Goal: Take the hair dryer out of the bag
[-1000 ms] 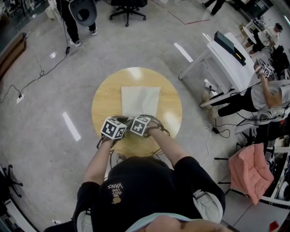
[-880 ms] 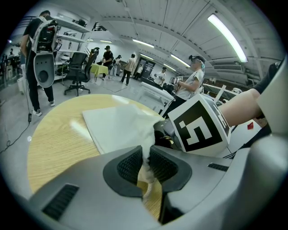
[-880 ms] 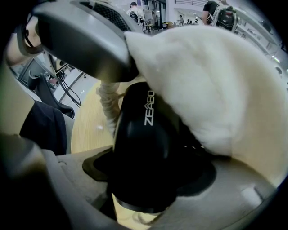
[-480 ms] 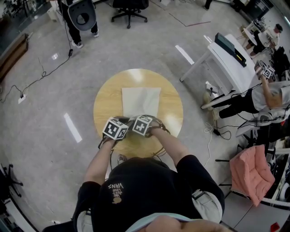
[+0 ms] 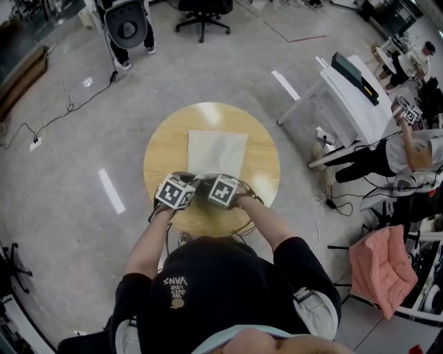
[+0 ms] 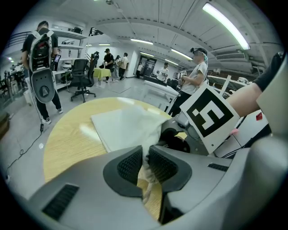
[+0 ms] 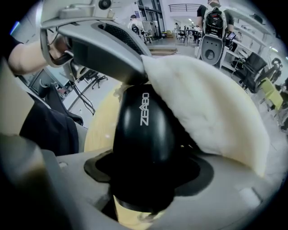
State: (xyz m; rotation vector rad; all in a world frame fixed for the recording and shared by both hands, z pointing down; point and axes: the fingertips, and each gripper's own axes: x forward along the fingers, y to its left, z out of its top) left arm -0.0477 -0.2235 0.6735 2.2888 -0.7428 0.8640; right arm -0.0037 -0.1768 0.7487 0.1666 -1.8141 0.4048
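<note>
A white cloth bag (image 5: 217,152) lies flat on the round wooden table (image 5: 163,148), its mouth towards me. My left gripper (image 6: 145,164) is shut on a fold of the bag's fabric at the mouth and holds it up. In the right gripper view the black hair dryer (image 7: 144,134) sticks out from under the bag (image 7: 211,103), and my right gripper (image 7: 146,175) is shut on its rounded body. In the left gripper view the hair dryer (image 6: 176,140) shows as a dark shape at the bag's opening. In the head view both grippers sit side by side at the bag's near end, left (image 5: 178,189) and right (image 5: 219,188).
A person with a backpack-like device (image 5: 127,24) and an office chair (image 5: 202,8) stand beyond the table. A white desk (image 5: 353,86) and a seated person (image 5: 408,148) are at the right, with a pink cloth (image 5: 377,266) lower down. Cables (image 5: 62,114) trail on the floor at left.
Both grippers have stayed at the bag's near end with the same grips. Only the right gripper's cube has tipped a little.
</note>
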